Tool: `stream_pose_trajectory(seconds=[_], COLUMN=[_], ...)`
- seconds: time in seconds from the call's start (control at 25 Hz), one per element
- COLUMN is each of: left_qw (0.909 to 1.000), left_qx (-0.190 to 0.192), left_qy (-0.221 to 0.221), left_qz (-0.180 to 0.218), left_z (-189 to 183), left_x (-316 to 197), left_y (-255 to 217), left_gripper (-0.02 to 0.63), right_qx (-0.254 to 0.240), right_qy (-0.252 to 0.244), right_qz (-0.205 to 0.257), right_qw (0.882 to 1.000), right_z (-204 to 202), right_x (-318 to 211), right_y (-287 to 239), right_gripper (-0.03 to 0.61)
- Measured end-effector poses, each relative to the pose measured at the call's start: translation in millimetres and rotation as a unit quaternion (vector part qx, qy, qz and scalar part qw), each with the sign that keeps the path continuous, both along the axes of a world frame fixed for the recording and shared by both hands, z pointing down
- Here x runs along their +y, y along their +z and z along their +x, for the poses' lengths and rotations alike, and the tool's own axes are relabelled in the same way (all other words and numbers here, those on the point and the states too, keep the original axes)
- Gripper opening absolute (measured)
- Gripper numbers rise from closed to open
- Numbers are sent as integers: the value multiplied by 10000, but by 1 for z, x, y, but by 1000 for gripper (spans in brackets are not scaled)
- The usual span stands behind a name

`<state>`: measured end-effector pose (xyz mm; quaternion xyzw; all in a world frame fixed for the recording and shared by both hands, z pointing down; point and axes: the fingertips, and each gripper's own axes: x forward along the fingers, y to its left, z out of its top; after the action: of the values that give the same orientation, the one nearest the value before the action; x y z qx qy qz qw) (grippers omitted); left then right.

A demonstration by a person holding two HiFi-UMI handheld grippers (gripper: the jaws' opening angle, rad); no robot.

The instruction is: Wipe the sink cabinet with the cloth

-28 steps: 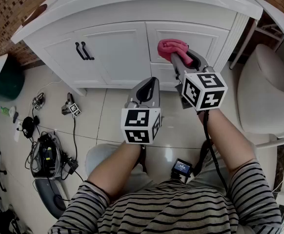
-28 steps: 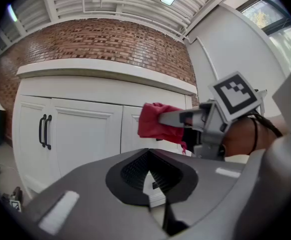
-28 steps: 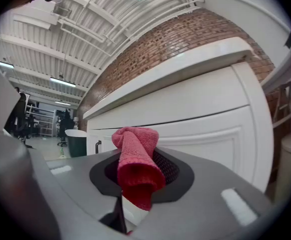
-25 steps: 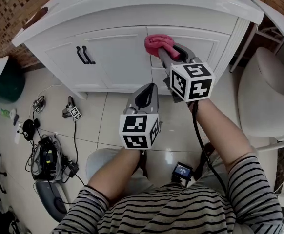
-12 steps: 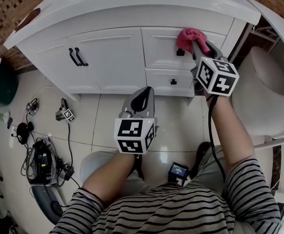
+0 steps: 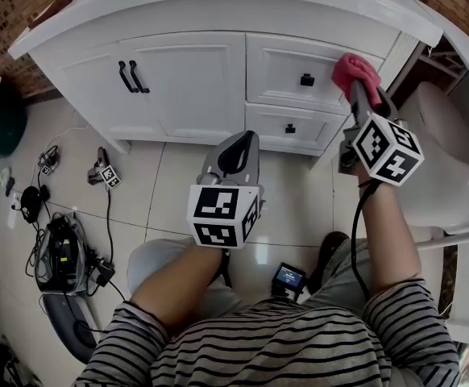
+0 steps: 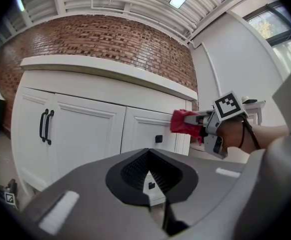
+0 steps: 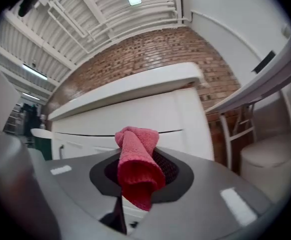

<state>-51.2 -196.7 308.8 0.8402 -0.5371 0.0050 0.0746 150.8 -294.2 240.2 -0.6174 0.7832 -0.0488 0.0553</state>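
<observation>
Pink-red cloth (image 6: pixel 355 71) was bunched between the fingers of the right gripper (image 6: pixel 359 92), which were clamped on its lower part while the loose folds stood out past the tips. In the head view the cloth lay against the front of the white sink cabinet (image 6: pixel 186 79), at the right end of the upper drawer (image 6: pixel 287 67) and just beside the cabinet's right corner post, to the right of the drawer's dark knob (image 6: pixel 307 80). The left gripper (image 6: pixel 236 150) hung lower and well apart from the cabinet, over the tiled floor (image 6: pixel 170 192) in front of the lower drawer. Its own view showed its fingers (image 7: pixel 135 194) closed together, with nothing between them. Two black handles (image 6: pixel 128 76) sat on the cabinet doors at the left. A white toilet (image 6: pixel 440 164) stood near the right gripper's side.
</observation>
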Motion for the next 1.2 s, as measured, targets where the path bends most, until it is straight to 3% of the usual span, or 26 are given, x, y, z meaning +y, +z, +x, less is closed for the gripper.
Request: stream_pose_trajectory(seconds=[0.08, 0.16, 0.24, 0.32, 0.48, 0.76, 0.92, 1.04, 1.12, 1.2], left_qw=[10000, 9999, 9998, 9996, 9996, 9999, 9999, 9999, 9999, 9999], left_qx=[67, 120, 124, 113, 162, 46, 16, 17, 58, 134], left_qy=[-39, -96, -172, -258, -230, -95, -124, -112, -85, -73], left_qz=[13, -4, -11, -30, -62, -103, -107, -116, -102, -80], left_z=[-3, -7, -12, -16, -17, -8, -8, -8, -8, -8], left_x=[1, 0, -2, -3, -3, -4, -7, -6, -6, -5], left_y=[-3, -4, -3, -2, -2, 7, 9, 9, 6, 2], left_gripper=[-2, -2, -2, -2, -2, -2, -2, -2, -2, -2], right_qx=[63, 331, 734, 956, 1063, 577, 406, 147, -88, -60], right_qy=[-940, -1543, -1653, -1535, -1292, -732, 238, 1123, 1310, 788], right_qz=[-82, -227, -443, -625, -561, -545, -833, -901, -861, -804], right_qw=[9955, 9872, 9825, 9815, 9843, 9942, 9954, 9895, 9876, 9936], right_z=[-86, -157, -194, -199, -164, -57, 39, 103, 112, 70], right_x=[-1, -12, -32, -50, -52, -33, -40, -23, -10, -6], right_y=[13, 34, 60, 80, 83, 79, 94, 94, 90, 94], right_gripper=[94, 94, 94, 94, 95, 88, 91, 89, 89, 89])
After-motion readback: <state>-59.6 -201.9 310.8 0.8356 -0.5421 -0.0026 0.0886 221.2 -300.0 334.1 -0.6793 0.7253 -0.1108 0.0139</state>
